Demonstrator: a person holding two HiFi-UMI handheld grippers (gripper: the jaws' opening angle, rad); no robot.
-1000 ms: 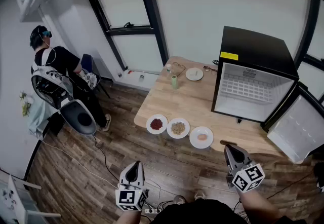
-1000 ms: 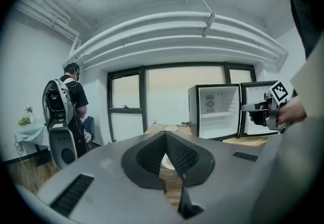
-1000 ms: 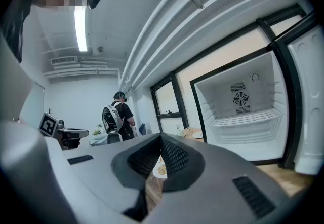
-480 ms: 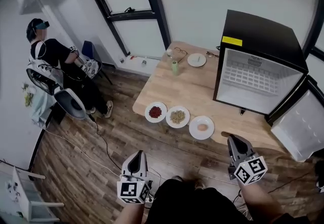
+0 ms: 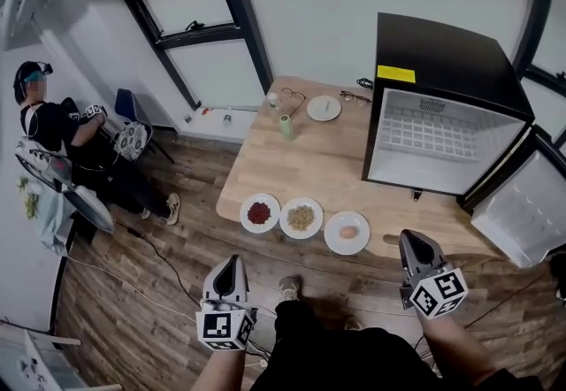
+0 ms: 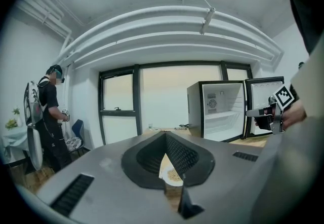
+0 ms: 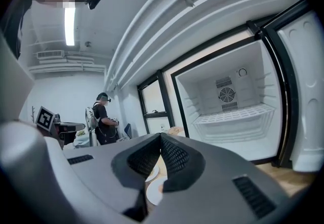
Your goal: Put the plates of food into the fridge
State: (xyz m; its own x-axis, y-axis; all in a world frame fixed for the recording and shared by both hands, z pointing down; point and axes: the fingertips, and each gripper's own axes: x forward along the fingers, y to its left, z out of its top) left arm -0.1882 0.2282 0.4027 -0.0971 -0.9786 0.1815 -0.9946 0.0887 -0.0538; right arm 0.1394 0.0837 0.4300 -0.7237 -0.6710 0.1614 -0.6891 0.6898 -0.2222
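The left gripper (image 5: pixel 230 262) has its fingers (image 6: pixel 187 156) shut and empty. So are the fingers (image 7: pixel 177 159) of the right gripper (image 5: pixel 409 239).

Ahead of the fingers, three plates lie in a row on the worktop (image 5: pixel 327 164): the red plate (image 5: pixel 245 218), the grain plate (image 5: pixel 285 221) and the egg plate (image 5: pixel 329 236). The egg plate is nearest the right fingers.

Past them stands the open fridge (image 5: pixel 442 53), with its door (image 5: pixel 522 212) swung out to the right. A cup (image 5: pixel 286 126) and a small plate (image 5: pixel 332 111) sit farther off.
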